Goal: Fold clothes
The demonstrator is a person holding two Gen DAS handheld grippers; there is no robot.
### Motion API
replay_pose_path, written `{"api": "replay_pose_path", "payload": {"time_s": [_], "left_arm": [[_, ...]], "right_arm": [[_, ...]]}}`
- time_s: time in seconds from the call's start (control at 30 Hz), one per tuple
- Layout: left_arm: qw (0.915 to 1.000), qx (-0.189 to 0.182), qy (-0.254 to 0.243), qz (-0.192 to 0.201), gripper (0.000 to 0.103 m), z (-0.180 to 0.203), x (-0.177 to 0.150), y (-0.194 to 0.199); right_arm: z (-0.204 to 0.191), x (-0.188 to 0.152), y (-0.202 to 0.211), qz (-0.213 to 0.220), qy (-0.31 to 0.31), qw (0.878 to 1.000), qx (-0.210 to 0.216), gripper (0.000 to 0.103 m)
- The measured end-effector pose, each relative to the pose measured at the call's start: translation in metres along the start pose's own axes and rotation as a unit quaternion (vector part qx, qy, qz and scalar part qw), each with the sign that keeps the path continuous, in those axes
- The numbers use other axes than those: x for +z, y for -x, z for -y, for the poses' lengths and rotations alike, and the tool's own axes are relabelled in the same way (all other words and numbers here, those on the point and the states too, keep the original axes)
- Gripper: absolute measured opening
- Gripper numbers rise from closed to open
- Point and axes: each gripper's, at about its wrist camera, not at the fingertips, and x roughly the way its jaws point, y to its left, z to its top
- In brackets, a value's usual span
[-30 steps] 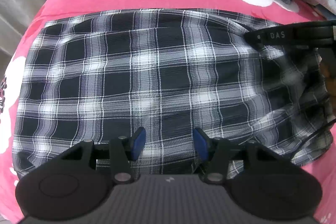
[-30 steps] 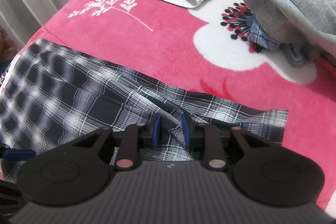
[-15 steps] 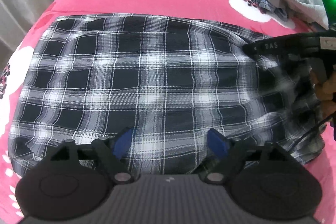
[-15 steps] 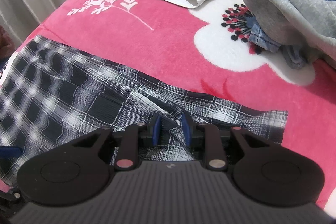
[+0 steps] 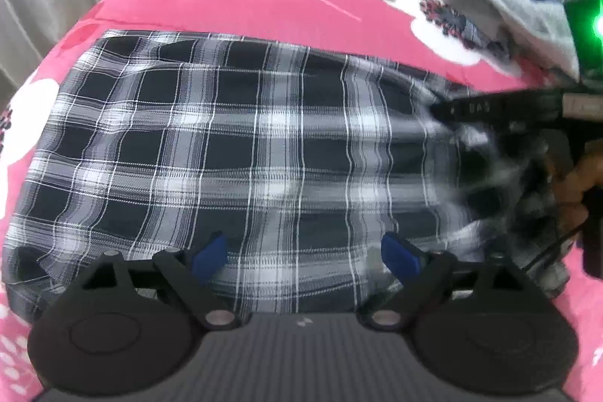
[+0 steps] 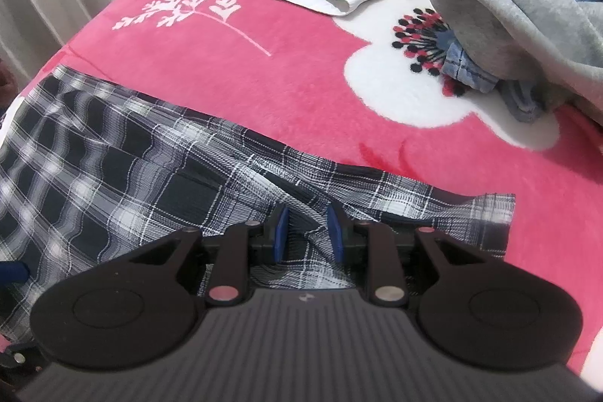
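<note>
Right wrist view shows the right gripper [image 6: 308, 228] clamped on the black-and-white plaid cloth's [image 6: 113, 168] right end, left gripper [image 5: 303, 255] spread wide over its near hem.

— The plaid shirt [image 5: 241, 153]?
— Thin woven cloth, matt, lightly creased.
— The pink blanket [image 6: 233, 78]?
— Plush fleece, soft nap.
— The right gripper [image 6: 308, 232]?
— Matt black plastic, ribbed body, blue pads [image 6: 282, 232].
— The grey garment [image 6: 527, 10]?
— Thick brushed knit.
</note>
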Motion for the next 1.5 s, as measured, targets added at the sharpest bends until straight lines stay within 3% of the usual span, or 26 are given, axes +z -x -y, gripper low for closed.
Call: {"api": "replay_pose_path", "payload": {"time_s": [0.2, 0.3, 0.37, 0.47, 0.5, 0.57, 0.63, 0.7, 0.77, 0.83, 0.9, 1.03, 1.07, 1.13, 1.27, 1.4, 1.5], "left_arm": [[0.9988, -0.036, 0.028, 0.015, 0.090, -0.018, 0.007, 0.010], [0.9958, -0.047, 0.058, 0.054, 0.090, -0.053, 0.002, 0.039], [0.9927, -0.021, 0.077, 0.090, 0.090, -0.081, -0.007, 0.057], [0.9903, 0.029, 0.080, 0.110, 0.091, -0.123, -0.020, 0.070], [0.9917, 0.039, 0.077, 0.096, 0.091, -0.136, -0.021, 0.067], [0.9936, 0.056, 0.071, 0.068, 0.090, -0.160, -0.025, 0.062], [0.9946, 0.043, 0.082, 0.046, 0.084, -0.177, -0.030, 0.054], [0.9950, 0.031, 0.092, 0.025, 0.078, -0.193, -0.034, 0.046], [0.9960, 0.010, 0.086, 0.021, 0.075, -0.198, -0.036, 0.040], [0.9964, -0.004, 0.082, 0.021, 0.062, -0.200, -0.039, 0.035], [0.9965, -0.012, 0.079, 0.024, 0.056, -0.201, -0.041, 0.032], [0.9968, -0.019, 0.070, 0.034, 0.038, -0.199, -0.045, 0.027], [0.9964, -0.021, 0.073, 0.038, 0.035, -0.198, -0.046, 0.027], [0.9950, -0.030, 0.084, 0.044, 0.016, -0.199, -0.047, 0.028], [0.9948, -0.041, 0.057, 0.074, 0.011, -0.192, -0.047, 0.042], [0.9904, -0.081, 0.018, 0.110, 0.010, -0.175, -0.045, 0.067], [0.9870, -0.101, -0.013, 0.124, 0.010, -0.155, -0.041, 0.079]], "right_arm": [[-0.009, 0.007, 0.000, -0.014, 0.012, 1.000, -0.022, 0.023], [-0.018, 0.016, 0.019, 0.008, 0.001, 0.999, -0.035, 0.023], [-0.035, 0.022, 0.042, 0.039, -0.003, 0.999, -0.012, 0.025], [-0.078, 0.030, 0.062, 0.054, -0.012, 0.997, 0.052, 0.033], [-0.094, 0.033, 0.063, 0.052, -0.019, 0.995, 0.080, 0.035], [-0.126, 0.040, 0.058, 0.042, -0.033, 0.990, 0.132, 0.047], [-0.159, 0.046, 0.046, 0.024, -0.048, 0.983, 0.177, 0.049], [-0.192, 0.051, 0.029, 0.002, -0.055, 0.979, 0.195, 0.051], [-0.223, 0.057, 0.010, -0.017, -0.051, 0.982, 0.182, 0.053], [-0.247, 0.059, -0.005, -0.038, -0.038, 0.985, 0.166, 0.053], [-0.269, 0.062, -0.019, -0.056, -0.020, 0.988, 0.145, 0.053], [-0.284, 0.059, -0.025, -0.062, 0.007, 0.990, 0.125, 0.056], [-0.288, 0.059, -0.027, -0.063, 0.014, 0.991, 0.120, 0.058], [-0.295, 0.058, -0.029, -0.066, 0.027, 0.991, 0.111, 0.065], [-0.309, 0.055, -0.035, -0.071, 0.054, 0.992, 0.092, 0.079], [-0.317, 0.053, -0.038, -0.074, 0.074, 0.991, 0.080, 0.076], [-0.306, 0.053, -0.033, -0.068, 0.074, 0.991, 0.084, 0.050]]}}
